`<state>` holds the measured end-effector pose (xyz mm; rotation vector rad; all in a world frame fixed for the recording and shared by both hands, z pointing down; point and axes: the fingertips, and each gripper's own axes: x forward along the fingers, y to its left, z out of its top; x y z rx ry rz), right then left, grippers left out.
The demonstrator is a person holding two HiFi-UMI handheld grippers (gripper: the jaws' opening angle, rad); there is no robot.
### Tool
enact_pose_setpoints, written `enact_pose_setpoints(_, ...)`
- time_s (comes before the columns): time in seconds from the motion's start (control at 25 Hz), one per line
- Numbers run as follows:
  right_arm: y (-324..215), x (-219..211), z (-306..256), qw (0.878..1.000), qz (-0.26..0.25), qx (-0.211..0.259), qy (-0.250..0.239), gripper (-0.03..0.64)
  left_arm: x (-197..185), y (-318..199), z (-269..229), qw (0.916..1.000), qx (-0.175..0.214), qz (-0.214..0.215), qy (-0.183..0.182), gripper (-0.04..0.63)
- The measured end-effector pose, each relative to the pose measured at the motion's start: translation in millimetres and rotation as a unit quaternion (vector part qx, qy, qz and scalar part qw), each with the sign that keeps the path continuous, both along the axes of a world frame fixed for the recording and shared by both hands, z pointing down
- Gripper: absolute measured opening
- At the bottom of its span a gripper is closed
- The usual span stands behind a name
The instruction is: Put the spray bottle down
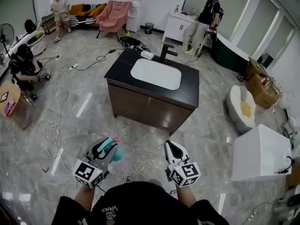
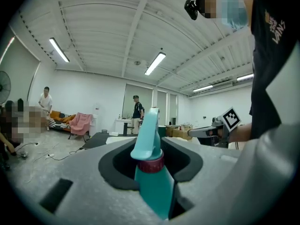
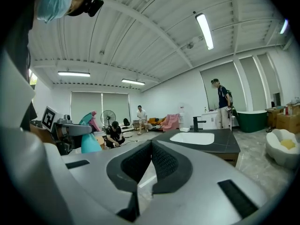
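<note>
A teal spray bottle [image 1: 116, 152] with a dark red collar and a pink nozzle tip is held over the floor in my left gripper [image 1: 108, 147], low in the head view. In the left gripper view the bottle [image 2: 153, 179] stands upright between the dark pads, which press on its neck and body. My right gripper [image 1: 170, 147] hovers beside it to the right, shut, with nothing between its pads [image 3: 161, 161]. From the right gripper view the bottle [image 3: 89, 142] shows at the left. Ahead stands a dark cabinet [image 1: 189, 86] with a white sink basin [image 1: 156, 73] and a black faucet [image 1: 165, 53].
Cables [image 1: 55, 134] trail over the glossy floor on the left. A white tub [image 1: 259, 154] sits at the right, with a small white seat [image 1: 243, 108] and cardboard boxes [image 1: 262, 86] behind it. A person crouches at the left [image 1: 24, 68]; two others stand at the back.
</note>
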<state>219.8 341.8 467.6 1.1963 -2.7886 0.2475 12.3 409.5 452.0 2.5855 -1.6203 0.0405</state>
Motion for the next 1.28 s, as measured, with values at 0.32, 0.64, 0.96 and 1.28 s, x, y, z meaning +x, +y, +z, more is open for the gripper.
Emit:
enact_pose_setpoints(0.32, -8, -19, 15, 0.999, 0.009, -0.030, 0.006, 0.005, -31, -11, 17, 0.9996, -0.018, -0.010, 0.022, 0.144)
enact_pose_setpoints(0.64, -82, -39, 30, 0.999, -0.002, -0.043, -0.003, 0.005, -57, -57, 25, 0.9981, -0.030, -0.051, 0.016, 0.144)
enact_pose_setpoints(0.96, -180, -47, 29, 0.999, -0.022, -0.047, -0.017, 0.005, -58, -154, 9, 0.9977, -0.022, -0.064, 0.003, 0.144)
enact_pose_setpoints(1.28, -267, -48, 29, 0.998, -0.046, -0.046, -0.023, 0.005, -49, -234, 4, 0.9969, -0.017, -0.077, -0.006, 0.144)
